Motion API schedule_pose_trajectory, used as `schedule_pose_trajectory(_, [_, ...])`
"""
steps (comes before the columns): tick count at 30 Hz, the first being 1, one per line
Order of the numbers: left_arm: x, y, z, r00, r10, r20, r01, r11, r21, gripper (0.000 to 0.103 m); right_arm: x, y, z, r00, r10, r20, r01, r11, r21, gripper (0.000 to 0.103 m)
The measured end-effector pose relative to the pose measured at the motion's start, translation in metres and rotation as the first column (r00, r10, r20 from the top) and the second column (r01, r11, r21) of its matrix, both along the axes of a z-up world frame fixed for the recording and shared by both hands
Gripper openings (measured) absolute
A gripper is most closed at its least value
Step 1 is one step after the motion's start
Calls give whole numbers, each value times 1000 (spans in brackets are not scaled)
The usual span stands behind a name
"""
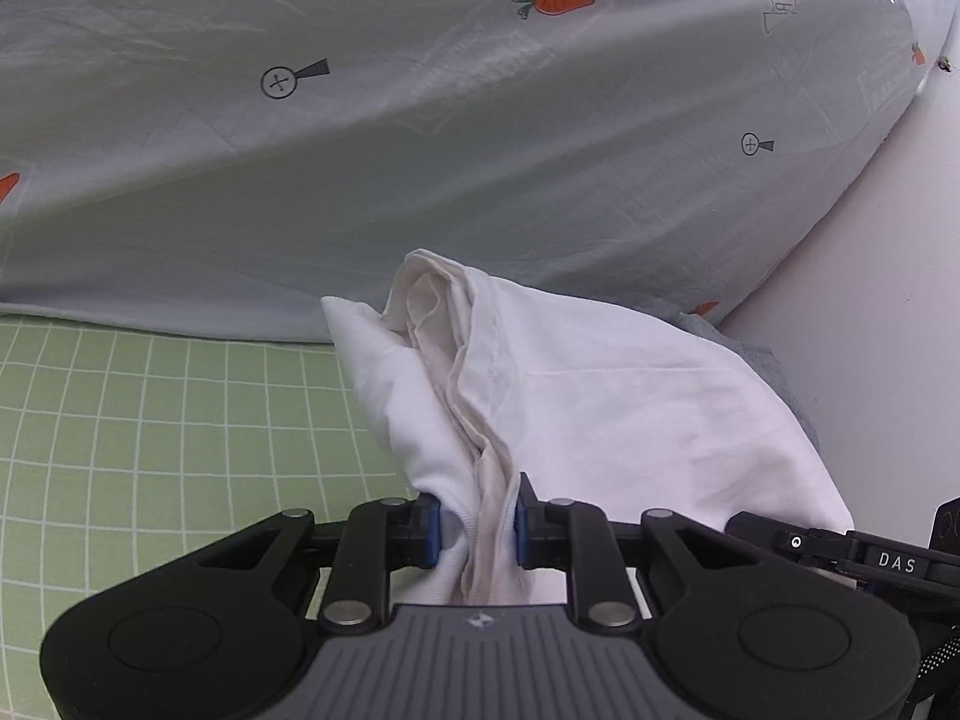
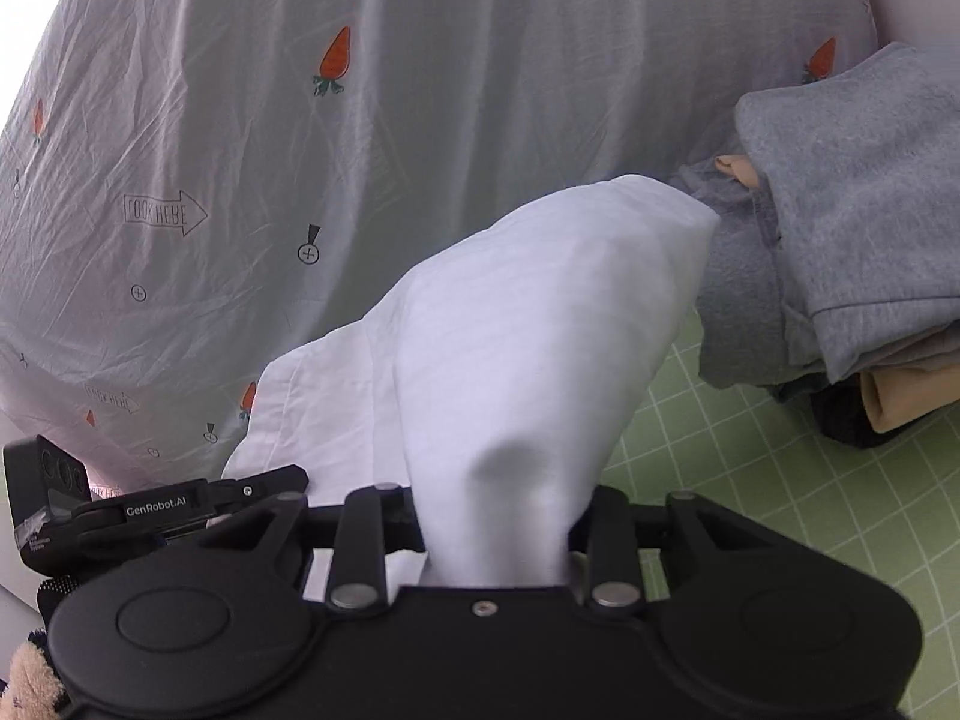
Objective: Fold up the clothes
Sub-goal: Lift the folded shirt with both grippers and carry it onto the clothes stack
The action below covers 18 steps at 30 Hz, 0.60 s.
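A white garment is bunched and lifted over the green checked sheet. My left gripper is shut on a gathered fold of it, the blue pads pressed on either side. In the right wrist view the same white garment rises in a thick roll from my right gripper, which is shut on it; the cloth hides the fingertips. The other gripper's black body shows at each view's lower edge.
A pale quilt with carrot prints fills the background. A stack of folded grey and tan clothes lies at the right on the green sheet. A white wall runs along the right side.
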<state>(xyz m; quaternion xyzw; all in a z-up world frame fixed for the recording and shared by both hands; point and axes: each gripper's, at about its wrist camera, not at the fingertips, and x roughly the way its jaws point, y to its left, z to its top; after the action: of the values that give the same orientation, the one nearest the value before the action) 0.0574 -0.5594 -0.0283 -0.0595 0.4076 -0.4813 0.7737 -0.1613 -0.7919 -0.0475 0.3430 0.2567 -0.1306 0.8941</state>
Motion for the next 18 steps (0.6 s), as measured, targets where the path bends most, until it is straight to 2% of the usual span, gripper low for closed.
schedule_pose_trajectory(2, [-7, -27, 17, 1000, -24, 19, 25, 999, -42, 23, -15, -28, 17, 999, -29, 40, 28, 1000, 11, 31])
schedule_pose_trajectory(8, [-23, -109, 67, 994, -85, 73, 96, 982, -161, 23, -49, -113, 70, 986, -69, 152, 78, 996, -51, 31])
schedule_pose_trajectory(12, [-28, -179, 85, 988, -125, 93, 141, 970, -197, 23, -67, -176, 94, 975, -101, 200, 120, 989, -88, 31])
schedule_pose_trajectory(15, [-32, -236, 83, 981, -159, 112, 177, 968, -178, 23, -73, -222, 96, 972, -130, 196, 155, 981, -120, 31])
schedule_pose_trajectory(17, [-30, -276, 66, 982, -175, 68, 183, 974, -137, 23, -73, -253, 86, 975, -153, 159, 178, 972, -156, 31])
schedule_pose_trajectory(18, [-28, -292, 55, 984, -175, 39, 178, 978, -112, 23, -73, -270, 72, 975, -178, 129, 196, 970, -141, 31])
